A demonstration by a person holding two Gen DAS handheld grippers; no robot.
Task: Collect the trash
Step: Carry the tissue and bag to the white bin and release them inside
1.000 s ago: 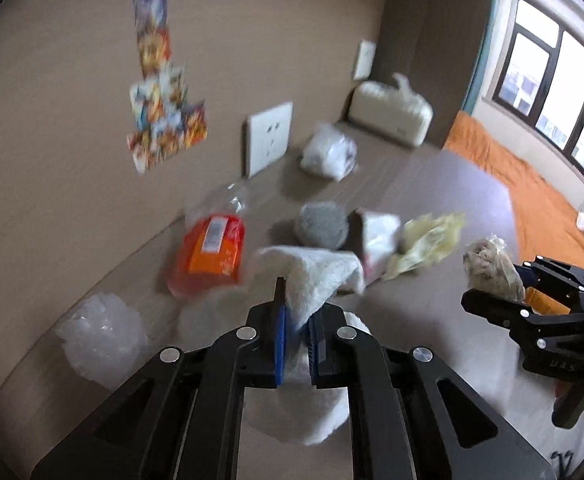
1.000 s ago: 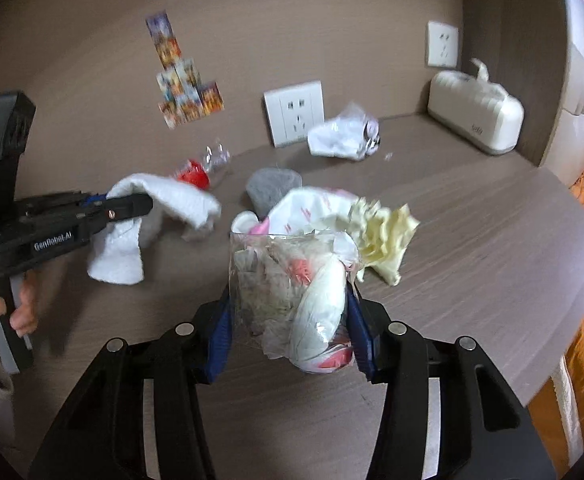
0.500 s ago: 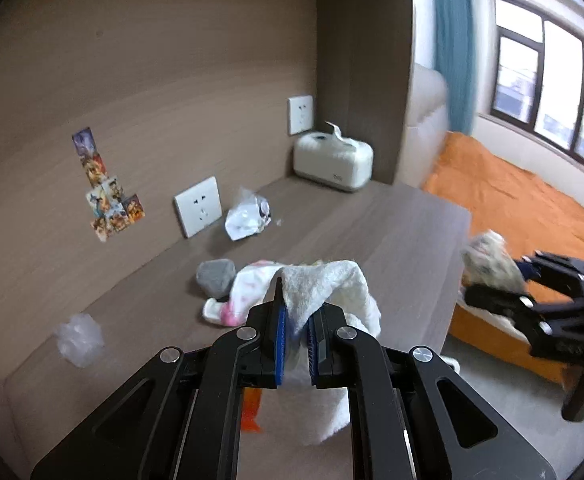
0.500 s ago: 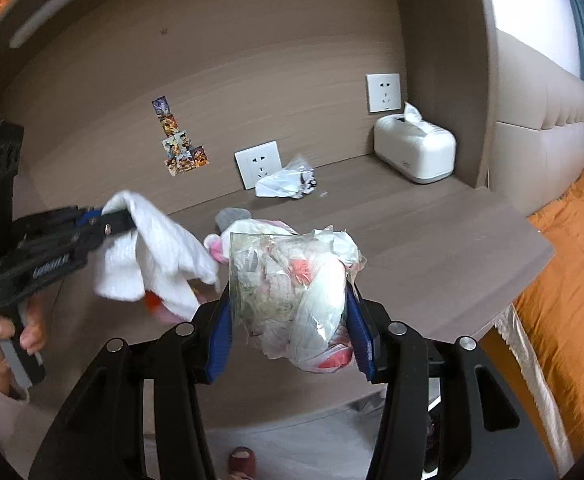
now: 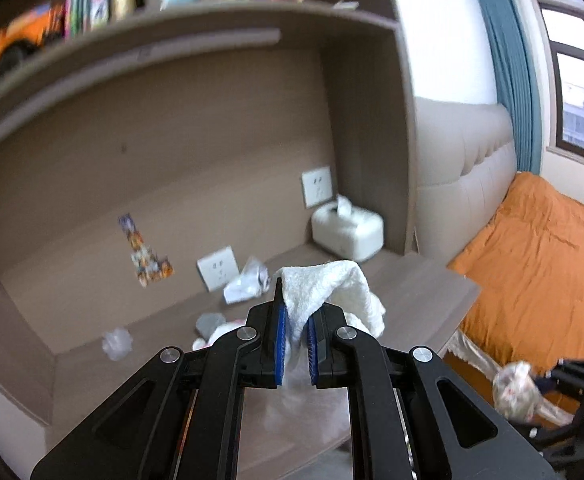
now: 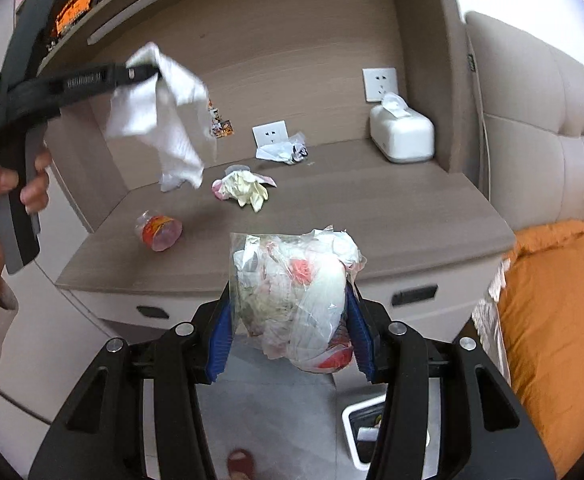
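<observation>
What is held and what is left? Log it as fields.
left gripper: shut on towel, lifted above desk
right gripper: shut on trash bag, out past the desk edge
desk: bottle, yellow wrapper, crumpled plastic, tissue box
floor: bin below right gripper, contents unclear

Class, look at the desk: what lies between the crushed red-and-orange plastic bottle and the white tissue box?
In the right wrist view, between the crushed red-and-orange plastic bottle and the white tissue box lies a crumpled pale yellow wrapper on pink-and-white trash.
</observation>
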